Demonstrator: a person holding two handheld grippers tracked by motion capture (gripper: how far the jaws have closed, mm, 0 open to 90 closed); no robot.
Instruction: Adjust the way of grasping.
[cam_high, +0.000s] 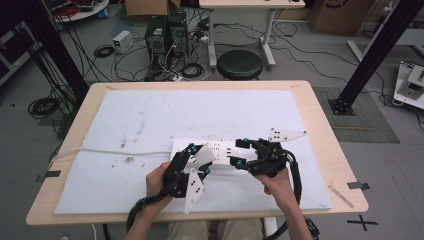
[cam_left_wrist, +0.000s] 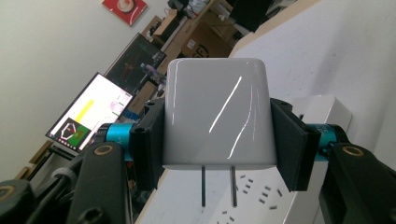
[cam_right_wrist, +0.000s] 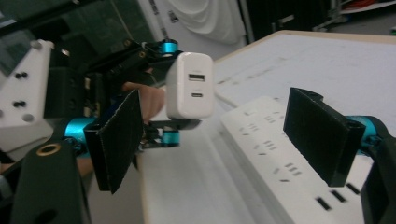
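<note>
**White charger gripped above a power strip**

A wooden table (cam_high: 320, 125) covered by a white mat (cam_high: 150, 120) is seen from the high view. Near the front of the mat lies a white power strip (cam_high: 220, 149), its cable (cam_high: 115, 150) running off to the left edge of the table.

The left gripper (cam_high: 197, 159) is held in a person's left hand (cam_high: 157, 181). Its two black jaws are closed against the flat sides of a white charger (cam_left_wrist: 217, 116), a glossy cube-like plug adapter. In the left gripper view the charger is seen clamped between the padded jaws, with its two metal prongs (cam_left_wrist: 218, 185) pointing down towards the slotted face of the power strip (cam_left_wrist: 261, 196); the prongs are seen clear of the strip, not inserted. In the right gripper view the charger (cam_right_wrist: 190, 86) shows two ports on its end face (one larger above, one smaller below).

The right gripper (cam_high: 240, 152) is held in the right hand (cam_high: 277, 180), just beside the left one, over the right part of the strip. Its jaws are spread wide apart with nothing between them; in the right gripper view the power strip (cam_right_wrist: 280, 158) is seen below the gap.

A black round stool (cam_high: 240, 64) stands on the floor beyond the table.
</note>
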